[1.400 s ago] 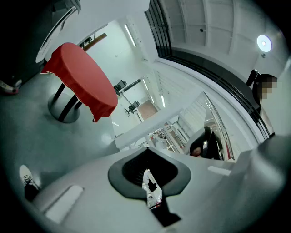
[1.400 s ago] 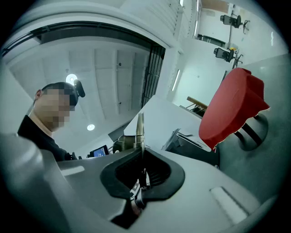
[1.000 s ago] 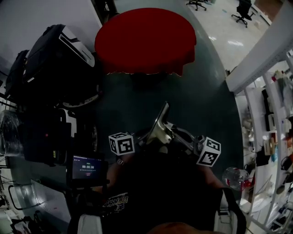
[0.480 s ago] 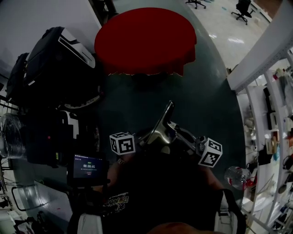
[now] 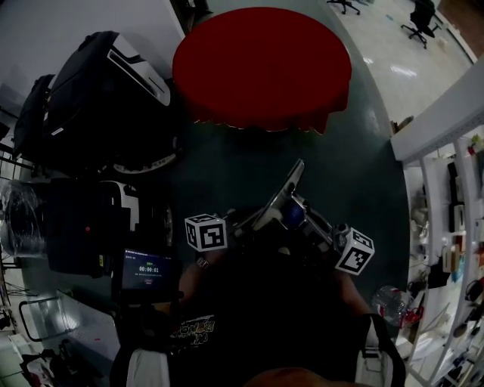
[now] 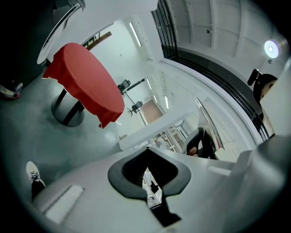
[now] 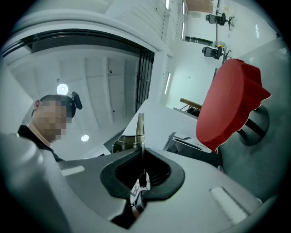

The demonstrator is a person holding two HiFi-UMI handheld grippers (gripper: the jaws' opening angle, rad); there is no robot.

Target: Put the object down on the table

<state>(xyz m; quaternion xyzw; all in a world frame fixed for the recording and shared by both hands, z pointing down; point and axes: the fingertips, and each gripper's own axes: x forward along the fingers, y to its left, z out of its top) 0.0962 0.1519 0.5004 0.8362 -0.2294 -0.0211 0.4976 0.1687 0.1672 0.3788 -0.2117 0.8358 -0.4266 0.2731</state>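
Observation:
A thin, shiny metal tool [image 5: 284,196] sticks up and forward between my two grippers, in the air over the dark floor, short of the round red table [image 5: 261,64]. My right gripper [image 5: 296,218] is shut on its lower end. In the right gripper view the tool's flat blade [image 7: 140,128] rises straight out of the closed right gripper [image 7: 142,172]. My left gripper [image 5: 253,221] sits close against the tool's left side. Its jaws are shut in the left gripper view [image 6: 148,172], and I cannot tell whether they hold anything. The red table [image 6: 84,82] stands ahead on a single pedestal.
Black cases [image 5: 98,98] are stacked along the left wall. A small screen [image 5: 148,273] glows at lower left. White shelving [image 5: 446,219] runs down the right side, with a plastic bottle [image 5: 390,301] at its foot. Office chairs [image 5: 420,15] stand far back.
Both grippers and the metal tool have shifted a little to the right and forward, and the red table now looks nearer. Neither grip has changed.

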